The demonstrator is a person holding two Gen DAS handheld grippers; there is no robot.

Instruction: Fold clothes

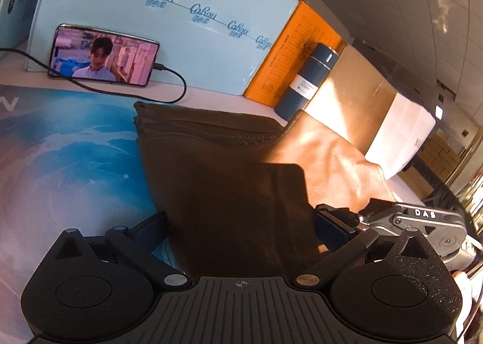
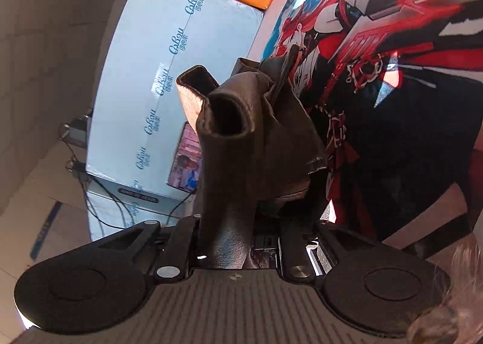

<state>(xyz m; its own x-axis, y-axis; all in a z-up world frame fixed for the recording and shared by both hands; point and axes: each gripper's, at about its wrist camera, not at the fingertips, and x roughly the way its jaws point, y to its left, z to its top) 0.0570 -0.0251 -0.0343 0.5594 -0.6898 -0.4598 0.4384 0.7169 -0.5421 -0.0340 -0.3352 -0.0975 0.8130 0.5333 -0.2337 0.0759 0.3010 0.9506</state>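
While gripped, brown garment [image 2: 241,144] upright; long axis away from fingers [image 2: 294,241].

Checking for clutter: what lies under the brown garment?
The brown garment lies on a blue printed mat; whatever sits beneath its middle is covered.

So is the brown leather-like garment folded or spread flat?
Folded: the brown leather-like garment lies doubled, stacked edges at its far end, one bunched part in the right claw.
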